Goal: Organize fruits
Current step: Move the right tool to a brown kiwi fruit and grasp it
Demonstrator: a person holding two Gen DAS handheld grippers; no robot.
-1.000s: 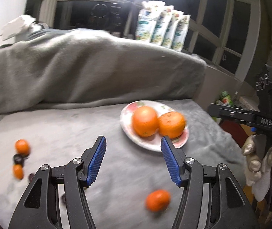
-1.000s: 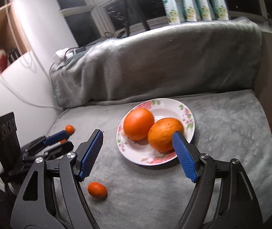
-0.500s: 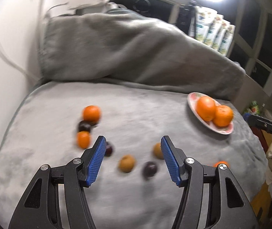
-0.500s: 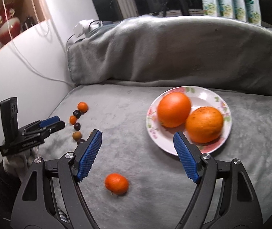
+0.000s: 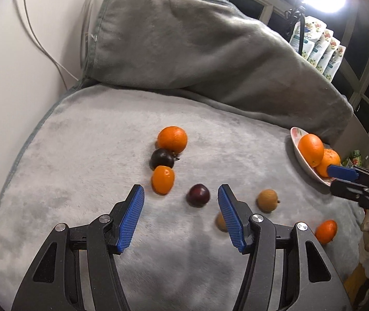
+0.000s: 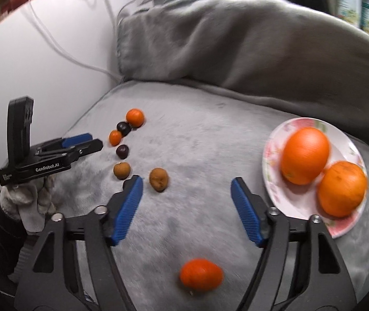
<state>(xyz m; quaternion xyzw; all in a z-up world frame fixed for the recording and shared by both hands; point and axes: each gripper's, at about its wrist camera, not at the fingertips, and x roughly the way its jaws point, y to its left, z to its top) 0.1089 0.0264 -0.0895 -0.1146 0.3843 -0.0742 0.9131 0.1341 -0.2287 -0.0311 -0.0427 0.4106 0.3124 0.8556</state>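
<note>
The left gripper (image 5: 181, 197) hangs with jaws apart and empty, over a dark plum (image 5: 198, 195) near the middle of the grey blanket (image 5: 85, 134). The right gripper (image 6: 186, 190) is closing on nothing, a small orange (image 6: 201, 274) lying on the blanket under it. Two big oranges (image 6: 305, 155) lie on the flowered plate (image 6: 275, 145) near the blanket's right edge

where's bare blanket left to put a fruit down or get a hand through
Free: the wide strip between the brown fruit and the plate, and the stretch between the fruit cluster and the heaped blanket. Crowded: the line of small fruit around the dark plum, and the plate itself.
</note>
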